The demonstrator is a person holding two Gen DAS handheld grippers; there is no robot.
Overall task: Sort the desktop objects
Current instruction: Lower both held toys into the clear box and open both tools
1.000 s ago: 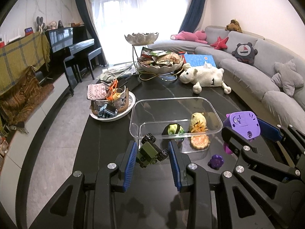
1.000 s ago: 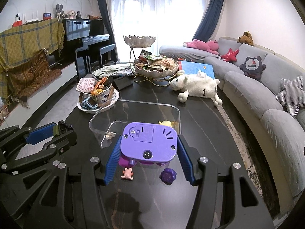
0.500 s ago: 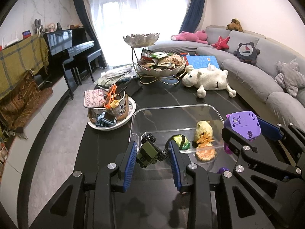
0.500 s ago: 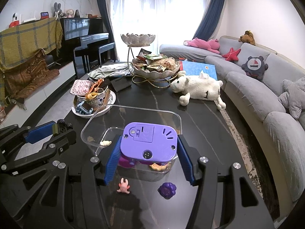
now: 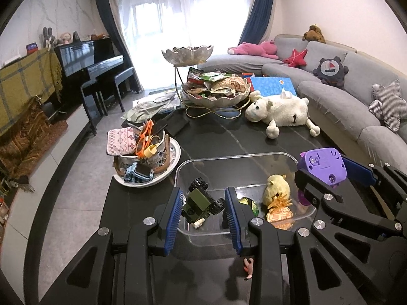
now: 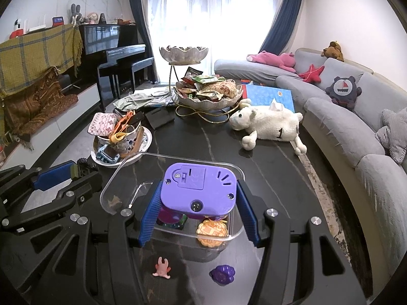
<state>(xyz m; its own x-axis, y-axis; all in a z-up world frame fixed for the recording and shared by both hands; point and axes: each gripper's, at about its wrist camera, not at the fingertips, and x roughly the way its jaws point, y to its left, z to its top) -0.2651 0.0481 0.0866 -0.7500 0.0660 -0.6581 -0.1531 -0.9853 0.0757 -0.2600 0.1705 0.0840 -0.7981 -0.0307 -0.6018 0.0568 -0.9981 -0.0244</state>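
A clear plastic bin (image 5: 229, 156) (image 6: 132, 164) stands on the dark table and holds a yellow toy (image 5: 276, 188), an orange mooncake-shaped piece (image 5: 279, 214) (image 6: 212, 230) and a green ball, partly hidden. My left gripper (image 5: 203, 203) is shut on a green toy truck (image 5: 199, 202) and holds it over the bin's near left part. My right gripper (image 6: 198, 203) is shut on a purple toy box (image 6: 198, 188) (image 5: 323, 164) over the bin's near right part. A pink figure (image 6: 161, 267) and a purple flower piece (image 6: 222, 273) lie on the table in front of the bin.
A white plate (image 5: 173, 152) with a cup full of odds and ends sits left of the bin. A two-tier bowl stand (image 5: 216, 94) with snack packets stands at the back. A white plush sheep (image 5: 279, 113) lies back right. A grey sofa (image 5: 356, 96) runs along the right.
Both grippers have moved forward with their toys, from in front of the bin to over it. The pink figure and purple flower piece now lie behind the fingertips.
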